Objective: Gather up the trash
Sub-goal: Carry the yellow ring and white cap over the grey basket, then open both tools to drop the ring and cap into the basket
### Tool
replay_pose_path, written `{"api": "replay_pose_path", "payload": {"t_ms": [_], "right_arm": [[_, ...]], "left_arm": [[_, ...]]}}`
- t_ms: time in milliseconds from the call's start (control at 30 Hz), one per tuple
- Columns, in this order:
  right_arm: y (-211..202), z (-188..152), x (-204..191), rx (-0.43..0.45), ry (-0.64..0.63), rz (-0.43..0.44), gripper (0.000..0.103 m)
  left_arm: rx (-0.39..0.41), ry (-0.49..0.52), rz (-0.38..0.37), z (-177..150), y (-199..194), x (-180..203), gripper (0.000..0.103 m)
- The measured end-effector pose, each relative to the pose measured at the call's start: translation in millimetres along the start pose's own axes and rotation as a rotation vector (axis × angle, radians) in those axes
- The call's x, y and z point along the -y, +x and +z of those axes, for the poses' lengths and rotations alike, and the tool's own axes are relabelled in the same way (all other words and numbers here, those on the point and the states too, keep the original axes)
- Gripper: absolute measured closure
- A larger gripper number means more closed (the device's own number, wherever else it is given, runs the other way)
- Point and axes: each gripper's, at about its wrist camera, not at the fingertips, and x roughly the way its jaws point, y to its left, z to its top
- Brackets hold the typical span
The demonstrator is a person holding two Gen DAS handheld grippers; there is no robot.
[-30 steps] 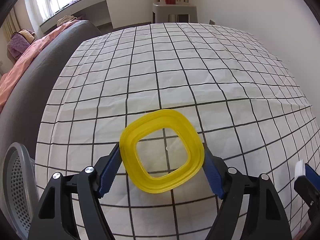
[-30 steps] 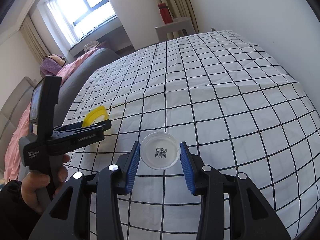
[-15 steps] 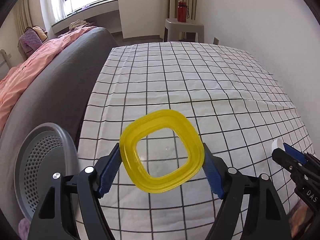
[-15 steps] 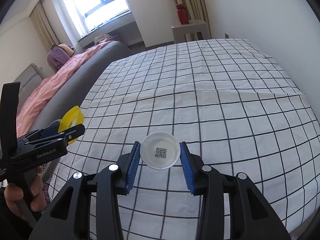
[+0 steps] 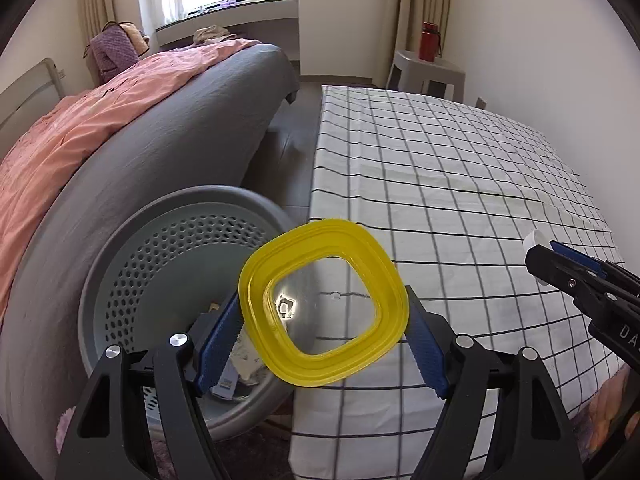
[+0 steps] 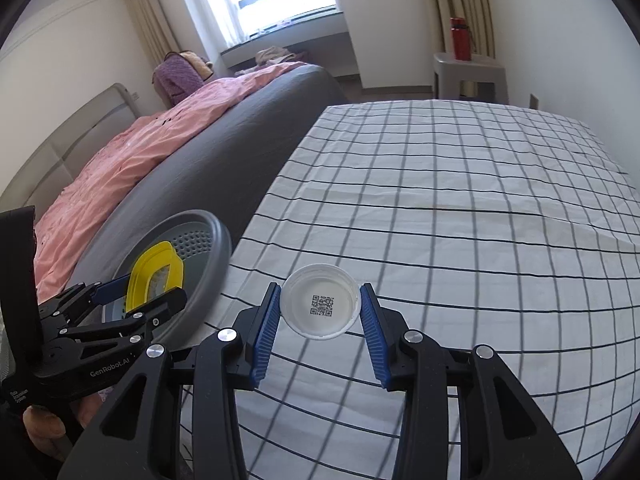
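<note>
My left gripper (image 5: 324, 340) is shut on a yellow square plastic lid (image 5: 280, 348) with a clear middle, held in the air over the right rim of a grey perforated trash bin (image 5: 168, 248). The bin stands on the floor between the bed and the table and holds some wrappers (image 5: 244, 364). My right gripper (image 6: 319, 324) is shut on a white round cap (image 6: 319, 308) with a QR code inside, held above the checked tablecloth (image 6: 460, 208). The right wrist view also shows the left gripper (image 6: 140, 300), the yellow lid (image 6: 138, 284) and the bin (image 6: 208, 248).
A grey bed with a pink cover (image 5: 80, 132) runs along the left of the bin. The table under the checked cloth (image 5: 440, 184) fills the right. A red bottle (image 5: 430, 40) stands on a grey stool (image 5: 432, 70) at the far wall.
Both grippers have swung left, off the table toward the bin. The yellow lid now hangs over the bin's rim instead of over the cloth. Both grips are unchanged.
</note>
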Motion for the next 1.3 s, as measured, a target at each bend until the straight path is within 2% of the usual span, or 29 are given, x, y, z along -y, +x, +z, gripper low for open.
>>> {"api": "replay_pose_path", "payload": {"t_ms": [333, 533, 1067, 1200, 1300], "right_arm": [[49.5, 12.2, -94.0, -0.049, -0.138, 0.117, 0.063], [74.6, 13.8, -131.6, -0.092, -0.201, 0.147, 0.063], [106.1, 18.6, -172.0, -0.130, -0.260, 0.172, 0.062], [103.0, 19.7, -169.5, -0.116, -0.251, 0.167, 0.046], [100.0, 20.2, -166.9, -0.109, -0.244, 0.161, 0.045]], "left_arm": [[-0.009, -0.122, 0.104, -14.3, 0.2, -93.6, 0.029], [-0.019, -0.179, 0.126, -24.6, 5.5, -130.1, 0.029], [-0.010, -0.235, 0.130, -20.1, 14.4, -160.3, 0.029], [-0.019, -0.240, 0.128, -20.5, 13.8, -161.5, 0.028], [-0.023, -0.248, 0.132, -21.3, 13.7, -162.0, 0.028]]}}
